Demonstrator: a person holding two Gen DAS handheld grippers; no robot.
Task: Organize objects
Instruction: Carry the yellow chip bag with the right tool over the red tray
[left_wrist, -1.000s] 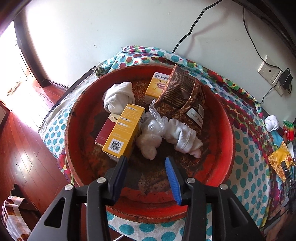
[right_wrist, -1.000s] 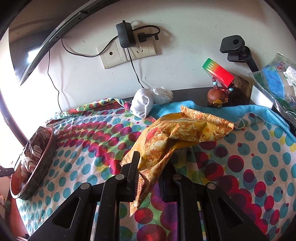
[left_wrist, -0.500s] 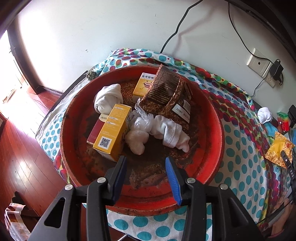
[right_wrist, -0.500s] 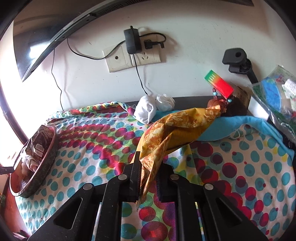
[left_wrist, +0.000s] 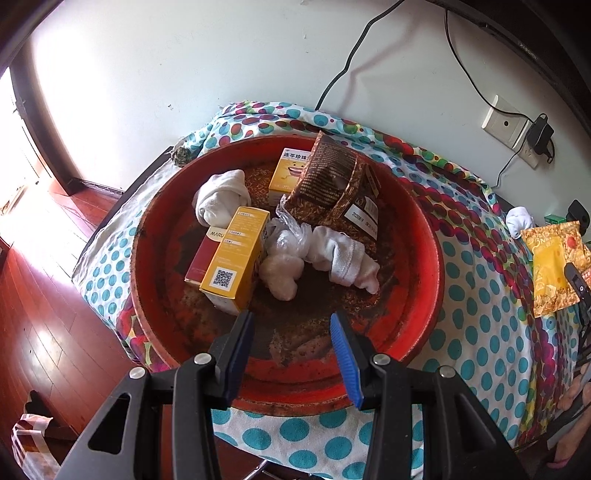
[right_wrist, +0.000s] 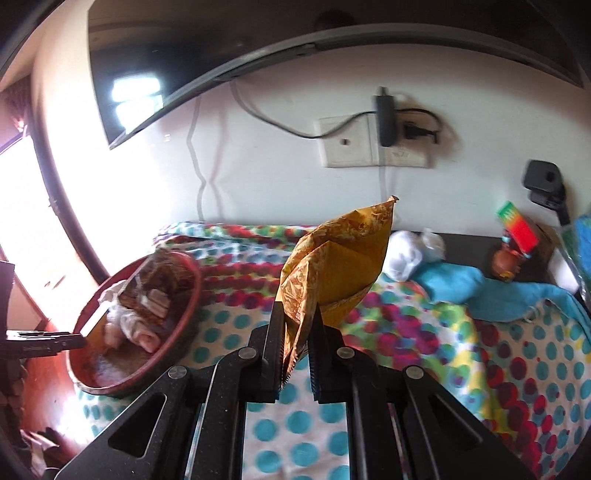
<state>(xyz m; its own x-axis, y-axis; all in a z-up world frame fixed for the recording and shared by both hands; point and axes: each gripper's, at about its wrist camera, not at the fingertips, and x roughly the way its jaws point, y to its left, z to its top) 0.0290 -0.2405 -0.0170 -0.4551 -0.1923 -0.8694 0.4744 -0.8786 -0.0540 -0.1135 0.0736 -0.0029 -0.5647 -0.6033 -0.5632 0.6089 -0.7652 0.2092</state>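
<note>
My right gripper (right_wrist: 297, 317) is shut on a yellow-orange snack bag (right_wrist: 332, 273) and holds it upright in the air above the dotted tablecloth; the bag also shows at the right edge of the left wrist view (left_wrist: 552, 266). A round red tray (left_wrist: 424, 258) sits at the table's left end, also in the right wrist view (right_wrist: 184, 302). It holds a yellow box (left_wrist: 236, 262), a second yellow box (left_wrist: 291, 170), a dark red box (left_wrist: 203, 251), a brown bag (left_wrist: 332, 181), white socks (left_wrist: 343, 254) and a plastic bag (left_wrist: 284, 236). My left gripper (left_wrist: 291, 332) is open and empty above the tray's near rim.
A white rolled sock (right_wrist: 402, 254), a blue cloth (right_wrist: 480, 288), a red-green box (right_wrist: 517, 225) on a small figurine and a black camera mount (right_wrist: 546, 188) lie along the back right. A wall socket with a charger (right_wrist: 384, 129) is behind. Wooden floor (left_wrist: 40, 314) lies left of the table.
My right gripper has lifted the snack bag off the cloth and swung left toward the tray. My left gripper has drawn back a little from the tray, still open.
</note>
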